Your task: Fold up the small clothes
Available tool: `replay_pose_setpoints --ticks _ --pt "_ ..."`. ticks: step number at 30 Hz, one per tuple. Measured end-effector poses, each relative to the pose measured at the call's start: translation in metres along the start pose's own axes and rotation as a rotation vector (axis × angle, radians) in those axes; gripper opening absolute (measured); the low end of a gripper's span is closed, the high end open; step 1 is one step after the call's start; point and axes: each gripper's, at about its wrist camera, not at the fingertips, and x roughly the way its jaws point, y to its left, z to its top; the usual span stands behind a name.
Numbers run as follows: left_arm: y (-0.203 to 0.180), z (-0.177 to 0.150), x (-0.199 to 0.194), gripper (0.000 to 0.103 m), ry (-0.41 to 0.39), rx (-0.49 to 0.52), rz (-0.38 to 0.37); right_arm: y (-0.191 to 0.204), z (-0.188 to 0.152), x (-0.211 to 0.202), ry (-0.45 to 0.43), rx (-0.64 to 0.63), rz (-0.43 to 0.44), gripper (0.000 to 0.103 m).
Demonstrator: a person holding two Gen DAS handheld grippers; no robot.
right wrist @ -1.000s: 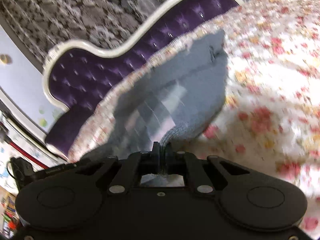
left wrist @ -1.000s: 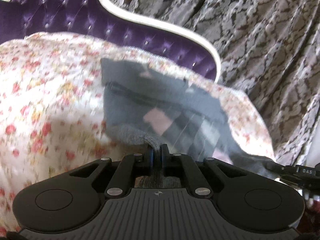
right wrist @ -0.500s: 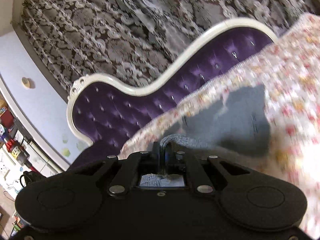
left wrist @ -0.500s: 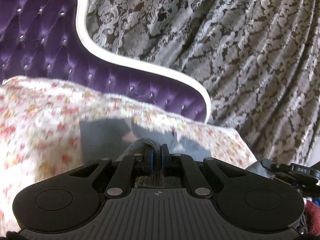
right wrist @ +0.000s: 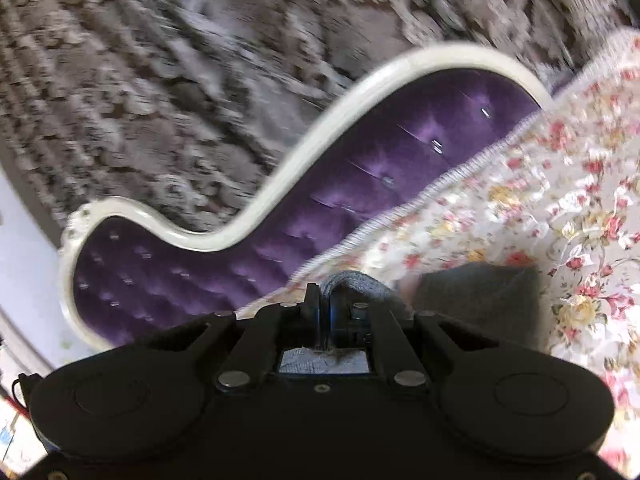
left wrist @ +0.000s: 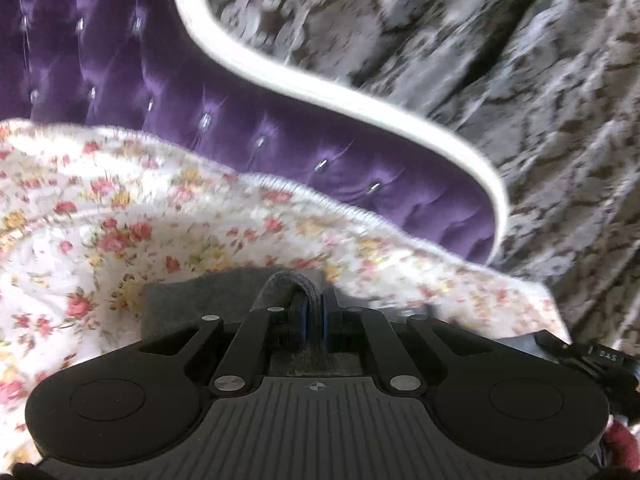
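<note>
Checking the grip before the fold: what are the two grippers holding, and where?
Both hold the grey garment: left gripper and right gripper each pinch its ribbed knit edge.

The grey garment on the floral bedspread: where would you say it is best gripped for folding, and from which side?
Grip the grey garment at its knitted hem, where the left gripper and right gripper already pinch it. That edge is thick and bunches into the fingers; approaching from the near side, away from the purple headboard, seems easiest.

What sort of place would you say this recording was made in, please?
Most likely a home bedroom: a floral bedspread lies against a tufted purple headboard with a white frame, and patterned damask curtains hang behind.
</note>
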Motion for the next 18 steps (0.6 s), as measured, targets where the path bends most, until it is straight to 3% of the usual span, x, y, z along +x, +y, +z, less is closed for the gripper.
replay_pose_setpoints --ticks 6,11,13,14,15,18 --pt "0.015 -0.006 0.053 0.007 0.089 0.001 0.073 -0.041 0.000 0.051 0.050 0.067 -0.103 0.011" --pt "0.021 -0.004 0.067 0.009 0.100 0.004 0.080 -0.056 -0.004 0.072 0.090 0.079 -0.163 0.011" --pt "0.023 0.001 0.067 0.016 0.087 -0.010 0.075 -0.058 -0.004 0.078 0.106 0.086 -0.186 0.012" --pt "0.024 0.004 0.067 0.029 0.077 -0.020 0.074 -0.060 -0.004 0.080 0.112 0.089 -0.194 0.012" --pt "0.026 0.009 0.067 0.036 0.056 -0.030 0.078 -0.062 -0.003 0.083 0.112 0.092 -0.203 0.012" --pt "0.028 0.024 0.061 0.038 -0.002 -0.027 0.105 -0.066 -0.001 0.085 0.103 0.106 -0.207 0.018"
